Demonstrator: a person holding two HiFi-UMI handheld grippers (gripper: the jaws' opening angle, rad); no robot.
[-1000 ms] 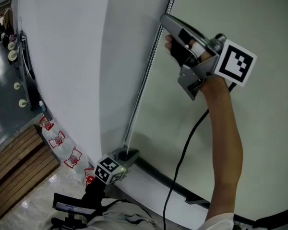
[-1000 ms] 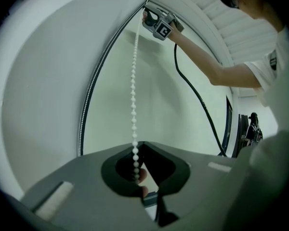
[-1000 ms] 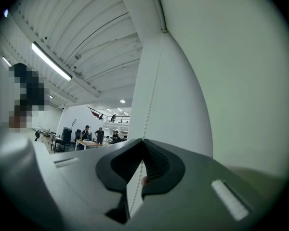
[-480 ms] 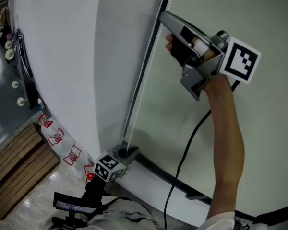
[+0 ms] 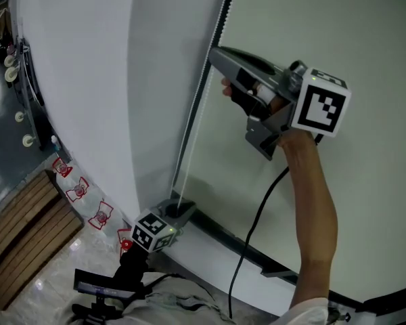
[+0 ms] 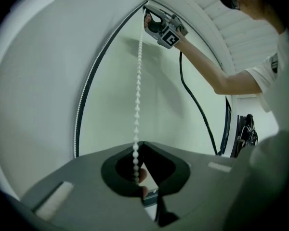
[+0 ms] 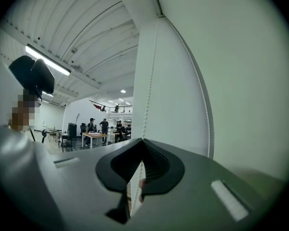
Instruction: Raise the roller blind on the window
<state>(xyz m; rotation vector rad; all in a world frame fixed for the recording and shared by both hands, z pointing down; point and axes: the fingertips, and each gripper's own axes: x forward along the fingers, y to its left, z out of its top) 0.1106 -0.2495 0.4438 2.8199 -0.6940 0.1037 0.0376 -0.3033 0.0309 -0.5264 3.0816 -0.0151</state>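
Note:
The white roller blind (image 5: 88, 80) hangs down at the left of the head view, next to a pale wall. Its white bead chain (image 5: 195, 117) runs taut from the top down to my left gripper (image 5: 178, 212), which is shut on the chain low by the sill. Higher up, my right gripper (image 5: 214, 53) is shut on the same chain. In the left gripper view the bead chain (image 6: 137, 90) rises from the left gripper's (image 6: 137, 174) closed jaws to the right gripper (image 6: 151, 20). In the right gripper view the bead chain (image 7: 149, 81) climbs from the right gripper's (image 7: 139, 179) jaws, with a second strand (image 7: 209, 129) to the right.
A dark frame bar (image 5: 237, 246) runs along the bottom of the window. A black cable (image 5: 257, 219) hangs from the right gripper. A wooden bench (image 5: 20, 232) and red-white markers (image 5: 81, 196) lie on the floor at the left. People at desks (image 7: 98, 128) show far off.
The left gripper has risen a little with the chain in it. In the head view the right gripper now sits lower and further left, slightly turned, still closed on the chain.

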